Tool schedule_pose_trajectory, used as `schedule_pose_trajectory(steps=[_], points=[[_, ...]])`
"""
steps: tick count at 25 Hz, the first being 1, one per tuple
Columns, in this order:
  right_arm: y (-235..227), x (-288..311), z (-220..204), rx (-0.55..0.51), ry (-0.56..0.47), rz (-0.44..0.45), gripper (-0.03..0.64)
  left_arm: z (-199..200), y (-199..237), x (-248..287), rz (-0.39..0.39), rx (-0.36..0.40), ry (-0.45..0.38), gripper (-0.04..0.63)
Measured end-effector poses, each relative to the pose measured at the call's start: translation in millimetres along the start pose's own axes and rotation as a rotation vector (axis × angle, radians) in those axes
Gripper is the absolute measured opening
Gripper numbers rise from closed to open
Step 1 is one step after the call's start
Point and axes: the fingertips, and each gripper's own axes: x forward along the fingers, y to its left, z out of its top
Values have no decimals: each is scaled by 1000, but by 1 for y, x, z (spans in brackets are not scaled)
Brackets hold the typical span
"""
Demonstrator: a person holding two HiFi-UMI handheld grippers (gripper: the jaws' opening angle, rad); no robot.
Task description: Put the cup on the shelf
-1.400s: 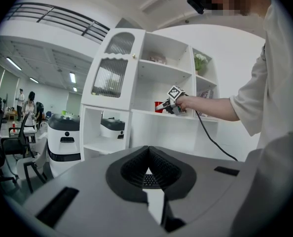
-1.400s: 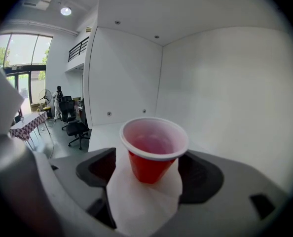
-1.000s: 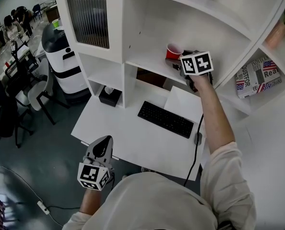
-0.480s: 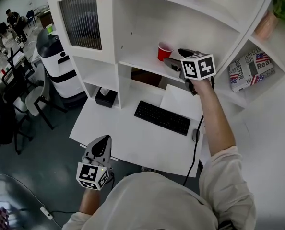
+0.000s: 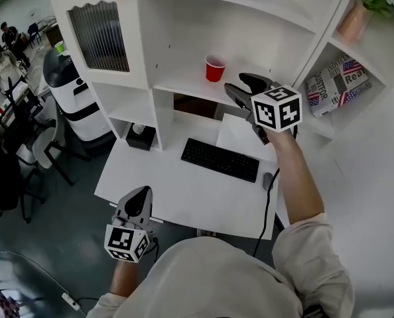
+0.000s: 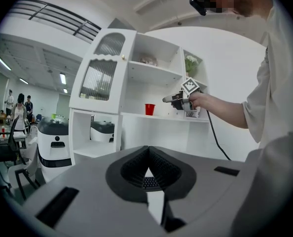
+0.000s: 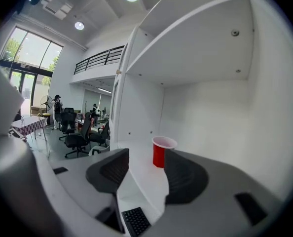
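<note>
The red cup (image 5: 215, 67) stands upright on the white shelf (image 5: 184, 88) above the desk, also seen in the left gripper view (image 6: 150, 109) and the right gripper view (image 7: 161, 152). My right gripper (image 5: 238, 83) hangs in front of the shelf, to the right of the cup and clear of it. Its jaws (image 7: 145, 169) are closing with nothing between them; the cup stands well beyond the tips. My left gripper (image 5: 141, 194) is held low at the desk's near edge, its jaws (image 6: 147, 169) together and empty.
A black keyboard (image 5: 219, 159) and a mouse (image 5: 268, 180) lie on the white desk (image 5: 170, 191). A black tissue box (image 5: 140, 136) sits under the shelf. A magazine (image 5: 333, 85) fills the right cubby. A white robot (image 5: 67, 88) and chairs (image 5: 11, 158) stand at the left.
My right gripper has drawn back from the cup toward me, and its jaws have narrowed. The cup stays on the shelf. The left gripper has not moved.
</note>
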Motion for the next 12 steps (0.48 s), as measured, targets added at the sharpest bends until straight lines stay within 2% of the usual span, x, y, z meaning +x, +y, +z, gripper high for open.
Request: schedule_pose_trajectory(steps=[12], points=[[29,-59,-1,5,-137,-16,158,5,-13,8,-31,21,-2,2]])
